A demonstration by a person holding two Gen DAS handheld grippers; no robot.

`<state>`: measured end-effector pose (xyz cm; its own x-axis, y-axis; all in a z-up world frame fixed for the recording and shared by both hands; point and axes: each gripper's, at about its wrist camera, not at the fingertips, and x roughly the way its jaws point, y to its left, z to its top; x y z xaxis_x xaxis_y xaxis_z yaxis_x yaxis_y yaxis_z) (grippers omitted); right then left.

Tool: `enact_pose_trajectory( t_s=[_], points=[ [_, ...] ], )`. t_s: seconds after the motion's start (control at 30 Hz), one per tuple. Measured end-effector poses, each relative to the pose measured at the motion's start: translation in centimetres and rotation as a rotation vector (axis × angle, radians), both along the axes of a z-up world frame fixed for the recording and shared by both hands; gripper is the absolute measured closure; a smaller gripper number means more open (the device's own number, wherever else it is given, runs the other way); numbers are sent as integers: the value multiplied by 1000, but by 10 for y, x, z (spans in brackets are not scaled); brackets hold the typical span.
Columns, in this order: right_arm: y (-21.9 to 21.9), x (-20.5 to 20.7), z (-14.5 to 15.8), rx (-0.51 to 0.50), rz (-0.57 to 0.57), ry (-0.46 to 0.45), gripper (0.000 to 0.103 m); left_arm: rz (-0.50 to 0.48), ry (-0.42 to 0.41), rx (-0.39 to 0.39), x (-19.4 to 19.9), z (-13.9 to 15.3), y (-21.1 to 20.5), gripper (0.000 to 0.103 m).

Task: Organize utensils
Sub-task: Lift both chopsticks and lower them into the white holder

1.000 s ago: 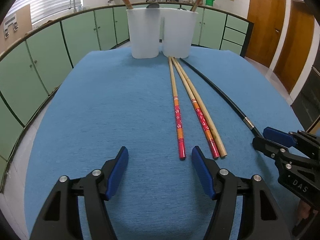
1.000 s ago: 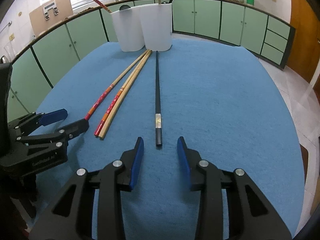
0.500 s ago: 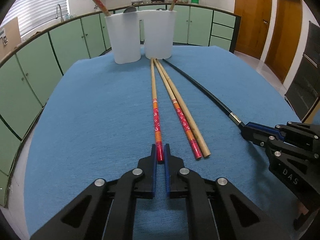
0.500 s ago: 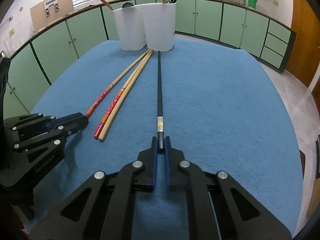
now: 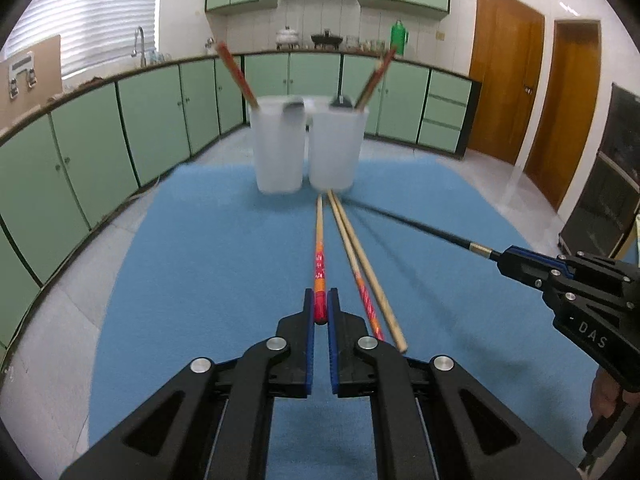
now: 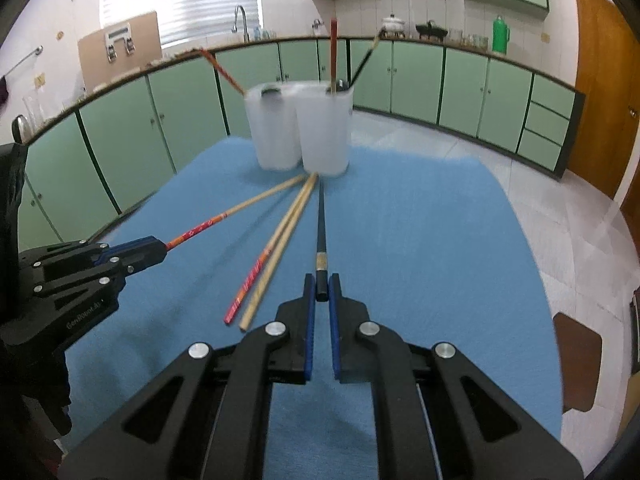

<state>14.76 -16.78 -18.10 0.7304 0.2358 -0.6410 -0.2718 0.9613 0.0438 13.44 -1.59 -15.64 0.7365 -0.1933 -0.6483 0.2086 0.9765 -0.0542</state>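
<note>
Blue felt-looking mat (image 5: 200, 280) covers the table, and both grippers are clamped down on a chopstick each. The left gripper (image 5: 320, 312) has its jaws pinched tight on the red end of the red-patterned chopstick (image 5: 319, 256), which runs straight ahead toward the two white cups (image 5: 280, 148) at the far end of the mat. From the right wrist view the same stick looks lifted off the mat at the held end, with a soft shadow under it.

The right gripper (image 6: 321, 292) is closed on the butt of the black chopstick (image 6: 321, 220), the one with the little metal band near the end. It also points at the cups, and in the left wrist view it hangs angled above the mat with its shadow beside it.

Between the two held sticks, two more lie flat on the mat, touching side by side: another red-patterned one (image 6: 256, 272) and a plain bamboo chopstick (image 6: 276, 256). Their far tips sit right at the base of the cups.

The cups stand touching each other and already hold a few sticks leaning out over the rims, though they're blurry. Green cabinets (image 5: 152, 112) wrap around behind.
</note>
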Motion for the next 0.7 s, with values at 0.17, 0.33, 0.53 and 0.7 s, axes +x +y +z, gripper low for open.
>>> enact_pose_trajectory(
  t_s=[0.17, 0.33, 0.53, 0.7],
  points=[
    [-6, 4, 31, 34, 7, -43, 97, -7, -74, -15, -4, 32, 2, 97],
    [-11, 13, 61, 69, 10, -79, 97, -17, -142, -24, 0, 62, 4, 97],
    [-9, 33, 99, 98, 23, -116, 97, -32, -206, -42, 18, 93, 9, 97],
    [-2, 54, 128, 79, 51, -149, 97, -45, -239, -46, 33, 110, 8, 97]
  ],
)
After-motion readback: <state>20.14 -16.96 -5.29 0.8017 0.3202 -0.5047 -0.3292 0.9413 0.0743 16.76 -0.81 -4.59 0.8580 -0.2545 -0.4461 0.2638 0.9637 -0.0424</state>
